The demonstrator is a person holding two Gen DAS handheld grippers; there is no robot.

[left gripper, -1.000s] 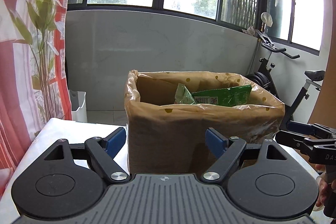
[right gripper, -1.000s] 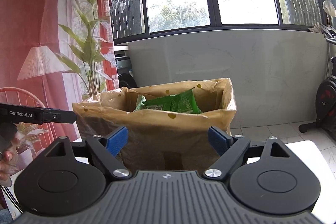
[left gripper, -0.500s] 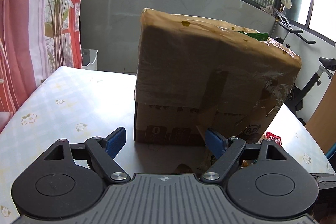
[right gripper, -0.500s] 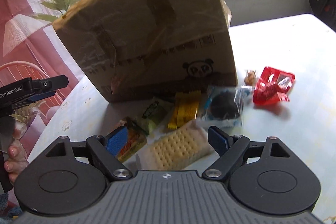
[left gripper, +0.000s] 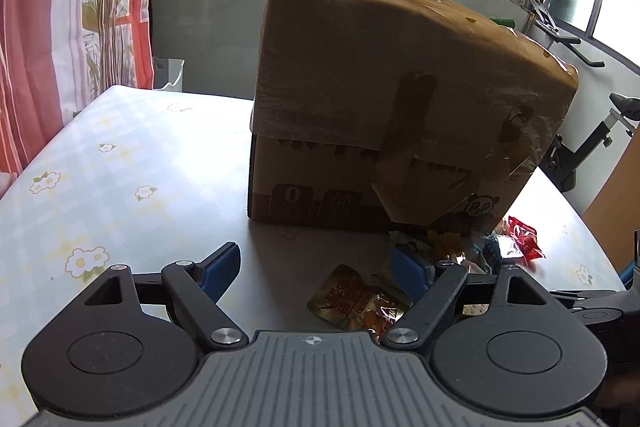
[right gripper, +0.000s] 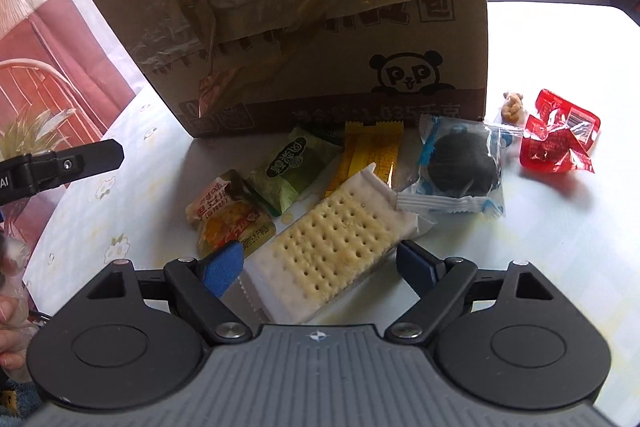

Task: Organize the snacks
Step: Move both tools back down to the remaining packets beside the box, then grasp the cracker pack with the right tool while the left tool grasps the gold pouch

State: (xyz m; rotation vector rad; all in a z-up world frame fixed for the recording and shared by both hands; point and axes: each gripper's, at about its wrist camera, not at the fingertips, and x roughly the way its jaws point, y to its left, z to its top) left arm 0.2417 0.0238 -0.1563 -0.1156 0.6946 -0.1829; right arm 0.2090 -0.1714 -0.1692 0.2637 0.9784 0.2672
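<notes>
My right tongs (right gripper: 320, 265) gape wide around the cracker pack (right gripper: 330, 241), just before the box (right gripper: 320, 27). Left tongs (left gripper: 316, 269) wide too, empty. Squeeze hard and I'd likely crush the crackers.

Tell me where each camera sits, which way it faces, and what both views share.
Left wrist: on the left gripper, angled down at the cardboard box; its open blue-padded fingers show.
Right wrist: on the right gripper, above the cracker pack; open fingers, a hand at left.
Shared: box, red packet, table.
</notes>
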